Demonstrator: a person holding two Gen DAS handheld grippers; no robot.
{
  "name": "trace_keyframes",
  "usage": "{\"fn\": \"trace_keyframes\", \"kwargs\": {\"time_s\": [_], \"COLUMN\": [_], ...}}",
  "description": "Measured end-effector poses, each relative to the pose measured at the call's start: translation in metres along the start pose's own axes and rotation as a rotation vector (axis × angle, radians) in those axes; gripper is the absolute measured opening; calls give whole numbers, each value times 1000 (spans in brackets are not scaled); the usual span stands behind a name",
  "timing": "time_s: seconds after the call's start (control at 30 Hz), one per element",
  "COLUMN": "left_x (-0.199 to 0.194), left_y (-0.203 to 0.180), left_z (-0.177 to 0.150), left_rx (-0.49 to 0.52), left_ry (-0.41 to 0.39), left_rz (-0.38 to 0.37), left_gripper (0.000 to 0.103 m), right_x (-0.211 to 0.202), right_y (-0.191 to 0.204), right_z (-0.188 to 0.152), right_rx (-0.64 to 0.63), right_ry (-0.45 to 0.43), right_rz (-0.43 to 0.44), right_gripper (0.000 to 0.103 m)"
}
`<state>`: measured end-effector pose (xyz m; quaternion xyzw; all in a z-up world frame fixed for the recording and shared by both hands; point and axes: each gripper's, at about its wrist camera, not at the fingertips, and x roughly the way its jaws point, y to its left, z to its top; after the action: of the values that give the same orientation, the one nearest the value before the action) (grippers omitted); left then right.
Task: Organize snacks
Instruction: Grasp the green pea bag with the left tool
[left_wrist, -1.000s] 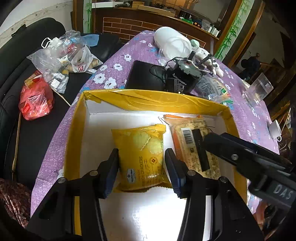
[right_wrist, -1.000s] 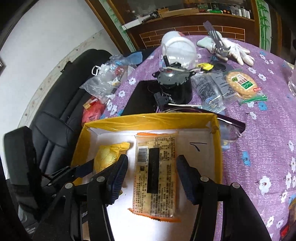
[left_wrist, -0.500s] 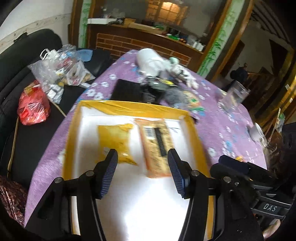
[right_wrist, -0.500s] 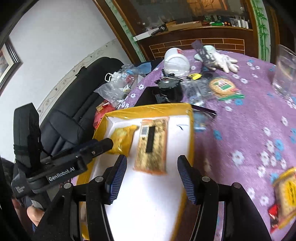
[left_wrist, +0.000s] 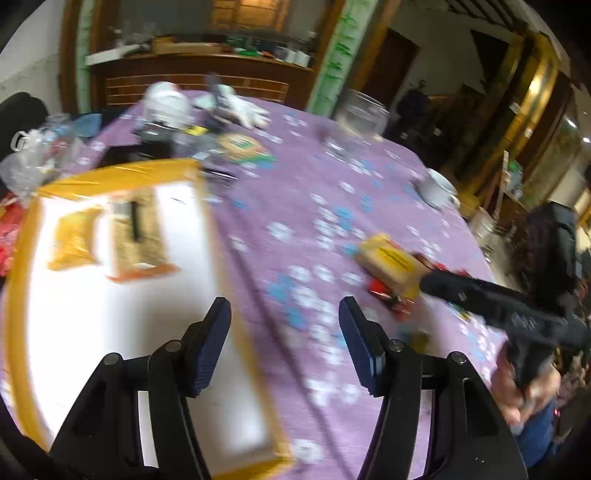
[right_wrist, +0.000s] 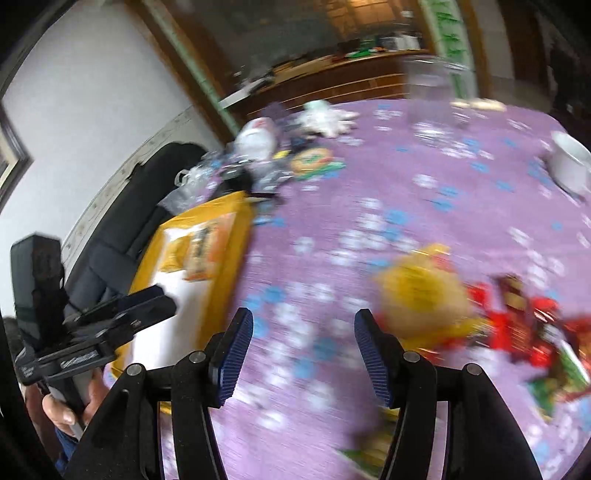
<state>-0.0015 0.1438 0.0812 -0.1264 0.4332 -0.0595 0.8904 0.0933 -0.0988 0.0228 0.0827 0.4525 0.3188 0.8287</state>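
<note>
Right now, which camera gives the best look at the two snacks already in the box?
The left wrist view. It looks down into the box, showing the yellow packet beside the barcode packet, though blurred. The right wrist view shows them only small, slanted and blurred, at the left.

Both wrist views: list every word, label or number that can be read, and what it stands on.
None can be read; both views are motion-blurred.
Black-barred label on the tan snack packet in the yellow-rimmed cardboard box: blurred.
Dark print on the yellow snack bag lying on the purple flowered tablecloth: blurred.
Pale lettering on the black left gripper body: too smeared.
</note>
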Motion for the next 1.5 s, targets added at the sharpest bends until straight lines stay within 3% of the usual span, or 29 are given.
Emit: {"fn": "trace_keyframes", "kwargs": {"time_s": [0.13,0.27,0.33,0.47,0.53,0.63,0.7,0.77,0.83,0.97,1.03,1.07,1.1,1.13,1.27,1.37,1.5], "left_x": [16,36,46,73,86,98,100,102,102,105,106,106,106,107,108,107,105], "left_y": [-46,-96,-118,-148,-154,-161,-158,-157,-152,-134,-124,-119,-115,-113,-109,-107,-103], "left_z": [-14,-30,-37,-46,-50,-55,-55,-56,-55,-47,-40,-38,-37,-36,-33,-33,-33], "left_rx": [47,156,218,301,315,348,362,375,372,324,292,273,260,252,234,229,216], "left_ry": [59,142,159,191,217,220,206,186,156,122,119,117,113,108,96,93,91], "left_rz": [-74,-111,-98,-34,-21,4,22,50,74,115,116,113,111,110,87,78,77], "left_gripper": [59,61,71,71,70,70,69,60,42,39,38,38,38,38,38,38,38], "right_x": [-22,-39,-51,-69,-74,-73,-70,-70,-66,-54,-45,-37,-34,-36,-64,-70,-66], "right_y": [-57,-108,-130,-161,-176,-194,-197,-192,-184,-157,-145,-136,-130,-124,-116,-125,-122], "right_z": [-6,-6,-6,-8,-11,-17,-20,-22,-24,-24,-24,-25,-24,-24,-20,-20,-32], "right_rx": [97,241,308,422,477,535,542,517,491,388,352,337,324,306,230,248,275], "right_ry": [-62,-130,-151,-178,-163,-125,-96,-83,-69,-40,-9,22,35,25,-113,-124,-65], "right_rz": [-32,6,15,-43,-106,-134,-168,-234,-261,-297,-165,-24,51,62,-141,-124,-137], "right_gripper": [60,61,61,62,62,62,61,62,64,65,64,64,60,61,65,65,64]}}
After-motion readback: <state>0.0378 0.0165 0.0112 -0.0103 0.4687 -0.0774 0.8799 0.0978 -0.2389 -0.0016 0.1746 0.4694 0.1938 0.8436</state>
